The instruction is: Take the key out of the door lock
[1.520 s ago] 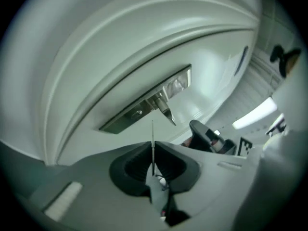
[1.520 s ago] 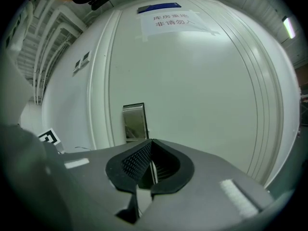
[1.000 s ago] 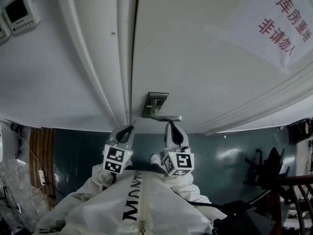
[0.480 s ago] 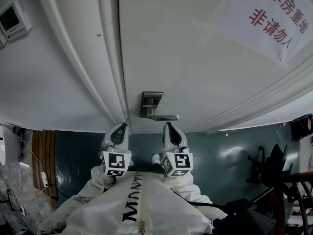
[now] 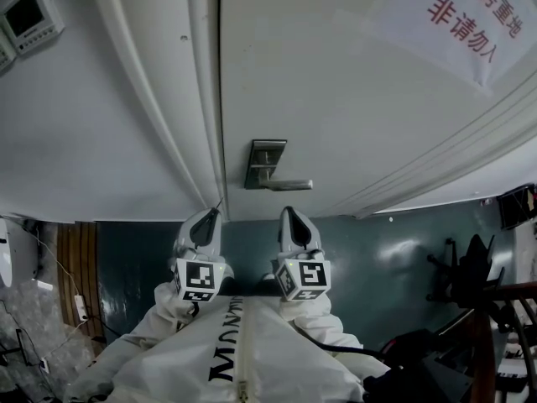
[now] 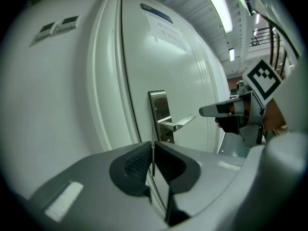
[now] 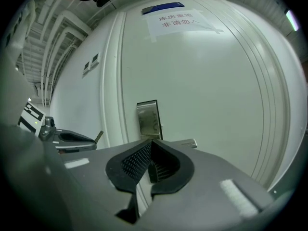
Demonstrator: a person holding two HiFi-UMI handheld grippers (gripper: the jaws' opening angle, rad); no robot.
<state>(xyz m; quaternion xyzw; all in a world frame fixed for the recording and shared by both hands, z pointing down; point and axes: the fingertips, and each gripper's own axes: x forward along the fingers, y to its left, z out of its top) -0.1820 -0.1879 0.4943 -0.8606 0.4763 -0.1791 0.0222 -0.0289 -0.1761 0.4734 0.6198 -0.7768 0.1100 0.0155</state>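
Note:
The white door [image 5: 336, 99] carries a metal lock plate [image 5: 265, 164] with a lever handle [image 5: 292, 185]. My left gripper [image 5: 213, 214] is shut on the key [image 6: 152, 150], whose thin blade stands up between the pads. From the right gripper view the key [image 7: 98, 136] pokes out of the left gripper's [image 7: 91, 140] tip, clear of the lock plate [image 7: 147, 119]. The left gripper is a short way back from the lock plate [image 6: 159, 110] and handle [image 6: 182, 122]. My right gripper [image 5: 289, 213] hangs beside it, shut with nothing between its pads [image 7: 139, 160].
A paper sign [image 5: 457, 19] with red characters hangs high on the door. Wall panels [image 5: 32, 17] sit left of the door frame [image 5: 164, 99]. A dark chair [image 5: 466, 280] and a stair rail [image 5: 503, 326] stand at the right on the green floor.
The left gripper has rolled upright and drawn back from the door with the key in it. The right gripper has also eased back from the handle.

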